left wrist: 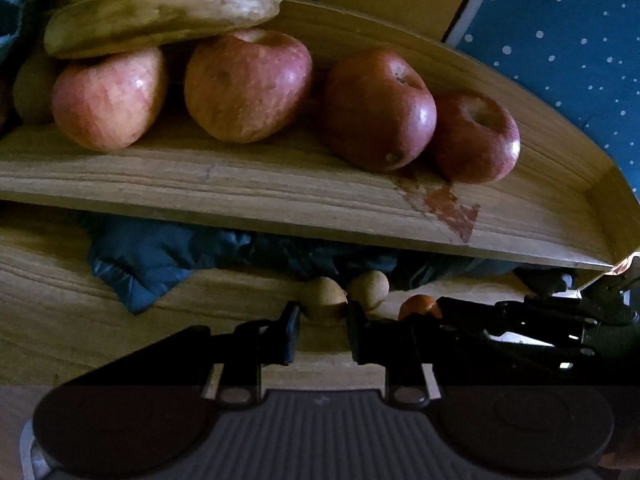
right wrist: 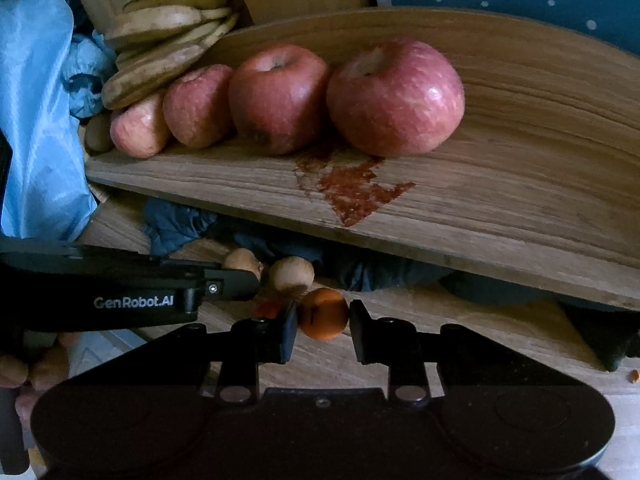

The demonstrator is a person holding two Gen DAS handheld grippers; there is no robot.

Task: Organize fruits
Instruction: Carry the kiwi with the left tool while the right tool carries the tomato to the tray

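A wooden tray holds several red apples in a row, with bananas lying on them at the left. Below it, on the wooden table, lie two small tan round fruits and a small orange fruit. My left gripper has its fingers around one tan fruit. My right gripper has its fingers on both sides of the orange fruit, with a small gap on the right.
Dark blue cloth is bunched under the tray. A light blue plastic bag stands at the left. A blue dotted surface lies behind the tray. A reddish stain marks the tray.
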